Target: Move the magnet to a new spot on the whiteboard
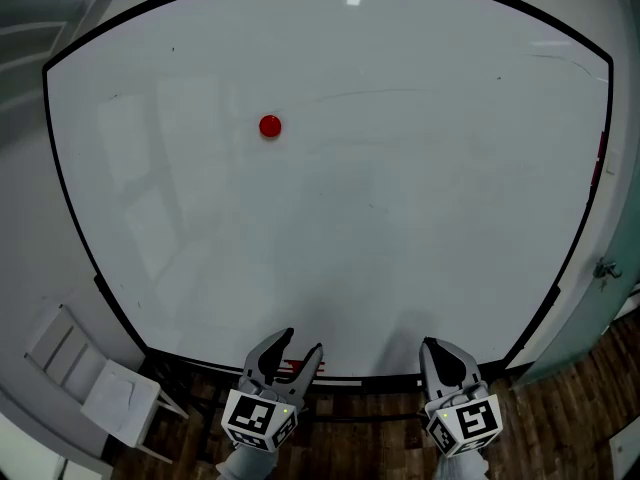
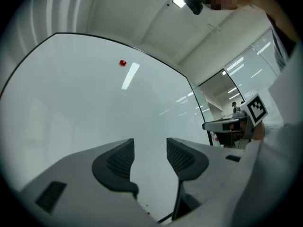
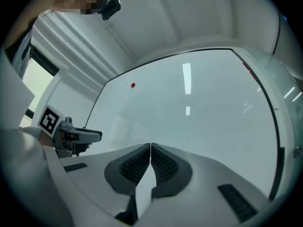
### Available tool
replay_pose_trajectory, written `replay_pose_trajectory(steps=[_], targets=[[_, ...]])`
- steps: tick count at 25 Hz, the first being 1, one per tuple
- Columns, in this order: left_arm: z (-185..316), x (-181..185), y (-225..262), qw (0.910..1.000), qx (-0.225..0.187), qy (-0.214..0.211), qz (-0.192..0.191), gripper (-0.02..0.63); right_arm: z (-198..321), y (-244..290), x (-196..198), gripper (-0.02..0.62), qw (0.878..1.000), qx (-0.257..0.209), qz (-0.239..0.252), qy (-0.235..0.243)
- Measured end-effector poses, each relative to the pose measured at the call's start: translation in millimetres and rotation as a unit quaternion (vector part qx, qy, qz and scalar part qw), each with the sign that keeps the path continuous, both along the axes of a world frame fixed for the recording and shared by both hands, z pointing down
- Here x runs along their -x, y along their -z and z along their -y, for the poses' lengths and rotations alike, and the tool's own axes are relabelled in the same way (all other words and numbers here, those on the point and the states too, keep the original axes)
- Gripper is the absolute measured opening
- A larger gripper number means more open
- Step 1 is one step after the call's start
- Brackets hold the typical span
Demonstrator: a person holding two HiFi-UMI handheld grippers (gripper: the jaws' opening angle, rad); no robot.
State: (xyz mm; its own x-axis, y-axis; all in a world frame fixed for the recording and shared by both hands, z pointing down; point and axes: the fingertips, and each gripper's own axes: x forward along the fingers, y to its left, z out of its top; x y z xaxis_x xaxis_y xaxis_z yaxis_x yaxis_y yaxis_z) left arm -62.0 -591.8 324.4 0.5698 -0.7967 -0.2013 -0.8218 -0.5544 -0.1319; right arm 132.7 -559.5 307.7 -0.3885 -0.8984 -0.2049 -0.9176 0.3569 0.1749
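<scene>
A small round red magnet (image 1: 270,126) sticks to the upper left part of the big whiteboard (image 1: 400,188). It shows as a red dot in the left gripper view, magnet (image 2: 122,63), and in the right gripper view, magnet (image 3: 132,84). My left gripper (image 1: 303,345) hangs near the board's bottom edge, far below the magnet, jaws open with nothing between them. My right gripper (image 1: 436,348) is beside it to the right, jaws shut and empty. In their own views: left gripper (image 2: 149,145), right gripper (image 3: 150,148).
The whiteboard has a thin black frame (image 1: 75,228). A white folding chair or rack (image 1: 95,388) stands at the lower left. Wood floor (image 1: 580,418) shows below the board. A teal door edge (image 1: 600,298) is at the right.
</scene>
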Motion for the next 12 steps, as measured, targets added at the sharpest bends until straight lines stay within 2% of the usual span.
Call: replay_pose_trajectory(steps=[8, 12], targets=[[-8, 5, -52, 0.9982, 0.057, 0.005, -0.018, 0.185, -4, -45, -1, 0.028, 0.998, 0.048, 0.028, -0.026], [-15, 5, -72, 0.9965, 0.080, 0.011, -0.022, 0.113, -7, -62, 1, 0.028, 0.996, 0.065, 0.054, -0.032]])
